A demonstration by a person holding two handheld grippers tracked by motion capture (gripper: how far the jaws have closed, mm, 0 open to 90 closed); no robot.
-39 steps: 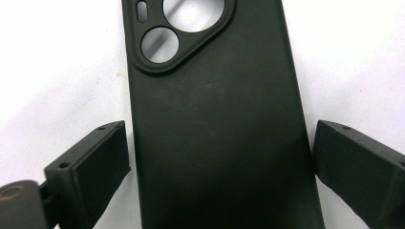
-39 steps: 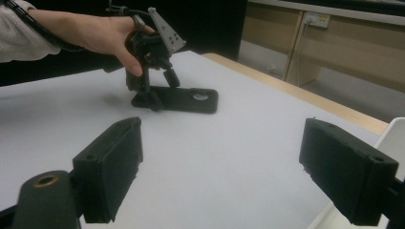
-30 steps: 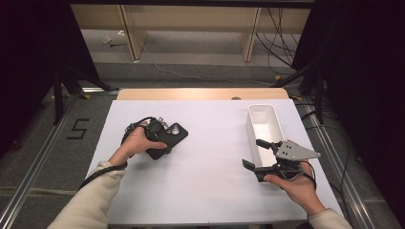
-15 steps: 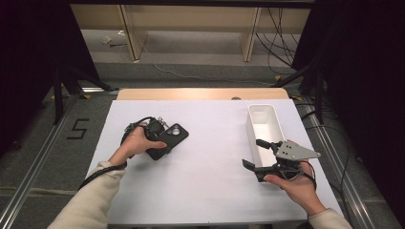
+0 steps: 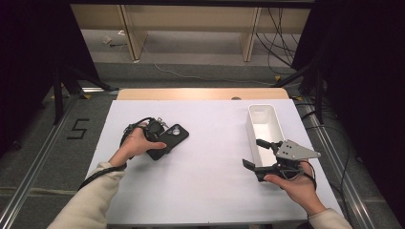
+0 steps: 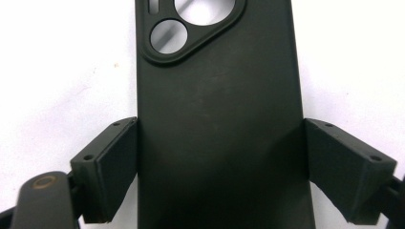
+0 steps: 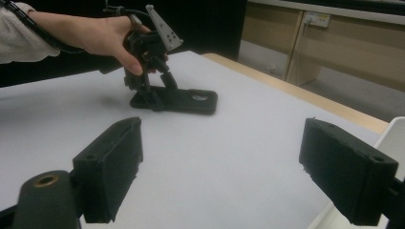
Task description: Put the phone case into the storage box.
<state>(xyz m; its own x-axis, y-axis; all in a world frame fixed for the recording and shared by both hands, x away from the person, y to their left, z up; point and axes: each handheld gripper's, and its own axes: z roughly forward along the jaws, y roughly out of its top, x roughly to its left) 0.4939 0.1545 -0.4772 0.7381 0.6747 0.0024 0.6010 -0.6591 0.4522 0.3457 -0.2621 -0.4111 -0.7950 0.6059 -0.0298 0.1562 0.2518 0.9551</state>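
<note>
A black phone case (image 6: 219, 119) with camera cut-outs lies flat on the white table (image 5: 215, 186), left of centre. My left gripper (image 6: 220, 167) points down over its near end, and both pads touch the case's long sides after the jaws closed in on it. The same case (image 5: 174, 135) shows from above under the left gripper (image 5: 160, 144). From the right gripper view, the case (image 7: 191, 101) and left gripper (image 7: 152, 98) sit across the table. My right gripper (image 5: 253, 152) hovers at the right with its jaws open and nothing between them (image 7: 219, 162).
A long white bin (image 5: 273, 113) stands at the right, just beyond the right gripper, and its corner (image 7: 394, 136) shows beside the right jaw. A wooden strip (image 5: 200, 93) runs along the table's far edge. Cables trail from both grippers.
</note>
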